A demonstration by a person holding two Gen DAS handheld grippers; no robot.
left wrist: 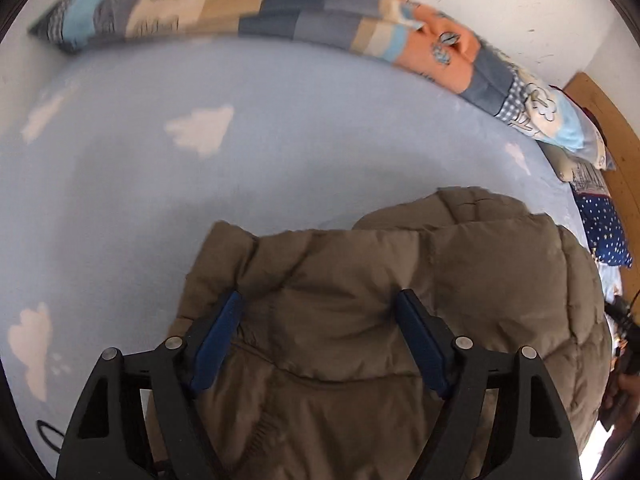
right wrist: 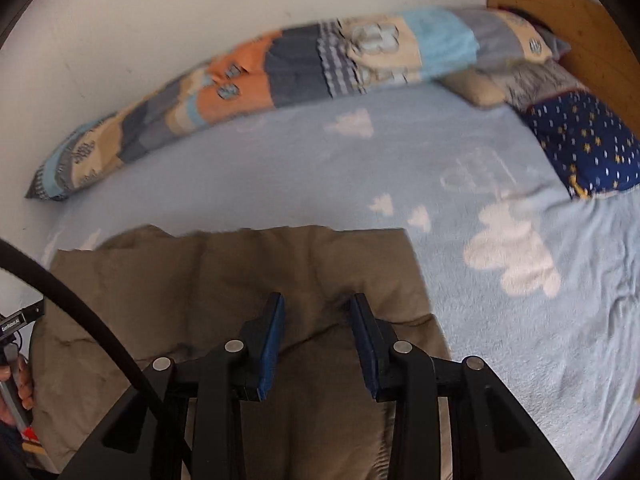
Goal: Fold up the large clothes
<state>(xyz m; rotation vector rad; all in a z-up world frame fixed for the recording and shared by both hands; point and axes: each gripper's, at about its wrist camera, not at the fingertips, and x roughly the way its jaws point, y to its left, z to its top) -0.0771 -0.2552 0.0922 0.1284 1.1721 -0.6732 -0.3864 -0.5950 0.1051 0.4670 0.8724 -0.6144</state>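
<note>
bed: a blue blanket (right wrist: 400, 184) with white clouds covers it; a long patchwork pillow (right wrist: 256, 76) lies along the wall, a dark star pillow (right wrist: 588, 148) near the wooden headboard (right wrist: 560, 12).
jacket: a brown padded jacket (left wrist: 400, 288) lies on the near part of the bed, partly folded, under both grippers.
how it handles: it looks soft, thick and light; i think it springs back after a fold and its smooth cloth may slip.
where to hold: i would take a quilted seam or the outer edge, where the padding is thinner; a pinch in the puffy middle can slide off.
left gripper: the left gripper (left wrist: 318, 300) is over the jacket, fingers wide apart, nothing clamped.
right gripper: the right gripper (right wrist: 318, 300) has fingers narrowly apart above a raised fold; i cannot tell if they pinch it.
</note>
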